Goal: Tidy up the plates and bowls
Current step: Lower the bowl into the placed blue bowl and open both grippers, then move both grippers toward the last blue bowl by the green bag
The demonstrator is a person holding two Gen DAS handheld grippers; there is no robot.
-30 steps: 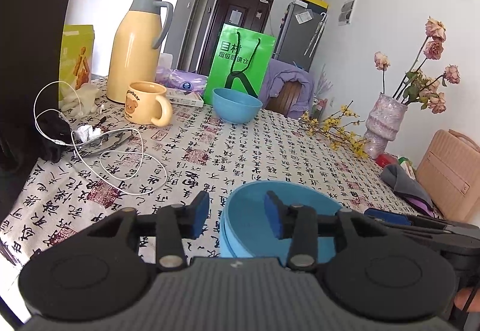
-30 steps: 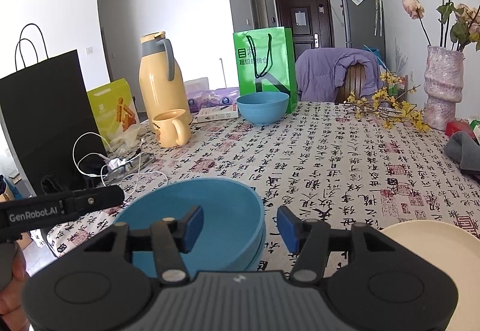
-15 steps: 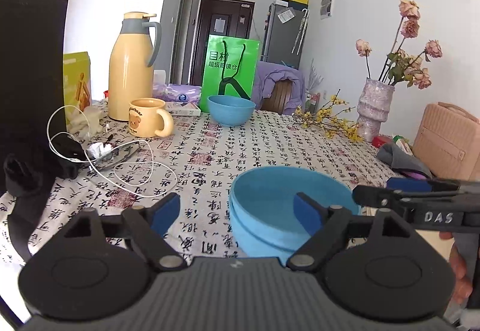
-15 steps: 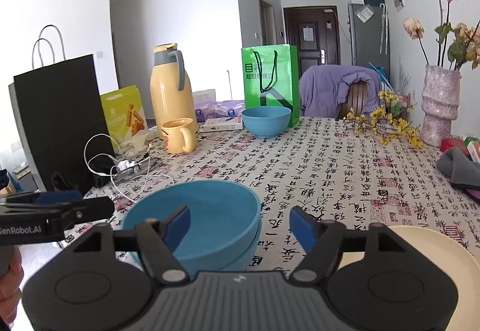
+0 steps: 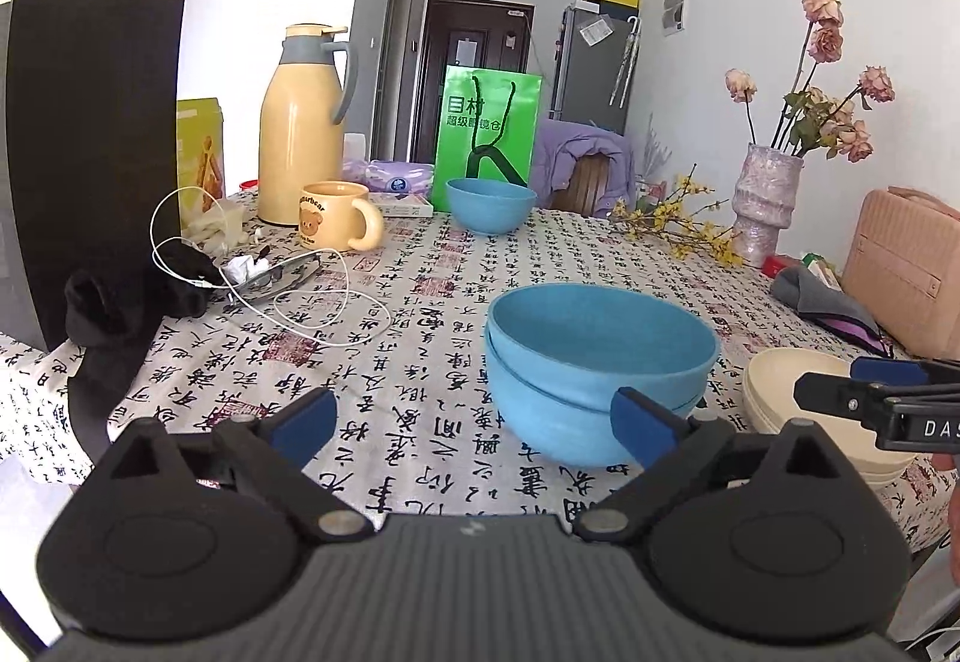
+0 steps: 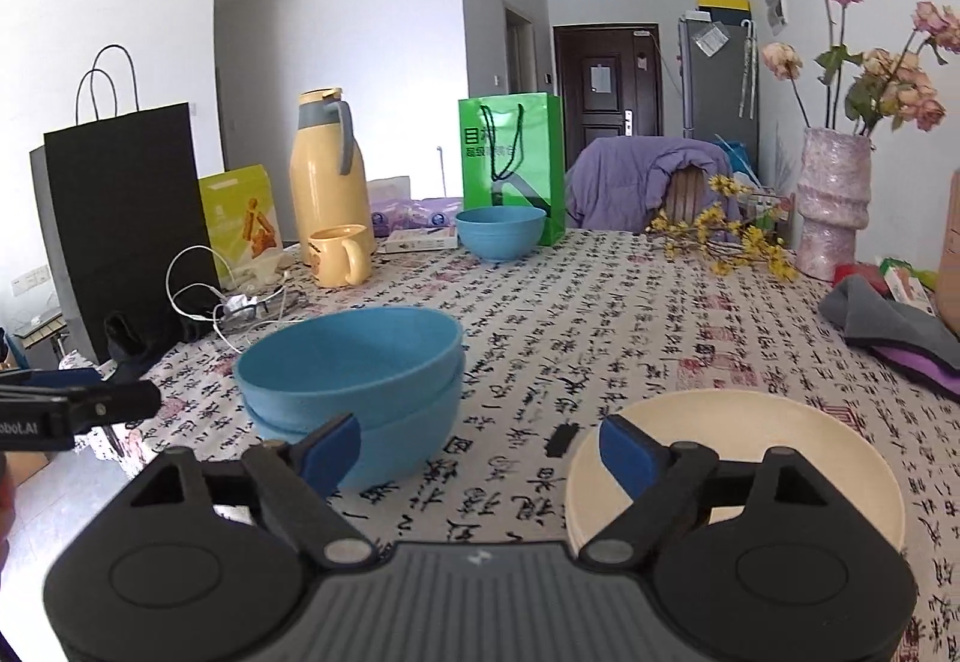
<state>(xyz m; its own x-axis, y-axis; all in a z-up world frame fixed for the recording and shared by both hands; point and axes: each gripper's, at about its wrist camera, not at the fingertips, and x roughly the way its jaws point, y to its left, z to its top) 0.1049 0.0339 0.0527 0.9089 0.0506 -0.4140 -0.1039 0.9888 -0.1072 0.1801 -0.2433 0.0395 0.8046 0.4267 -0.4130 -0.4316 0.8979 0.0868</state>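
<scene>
Two blue bowls sit nested on the patterned tablecloth near the front edge. My left gripper is drawn back in front of them, its jaws opening, and its pads touch nothing. A stack of cream plates lies just right of the bowls. My right gripper hovers between bowls and plates, jaws opening with only tablecloth between them. A third blue bowl stands alone at the far side by the green bag. Each gripper's finger also shows at the edge of the other's view.
At the left are a yellow thermos, a mug, a black paper bag and a white cable. A green bag stands at the back. A vase, grey cloth and pink case line the right.
Both grippers have widened their jaws and pulled back from the nested blue bowls, whose rim they were at a second ago. The bowls now stand free on the table.
</scene>
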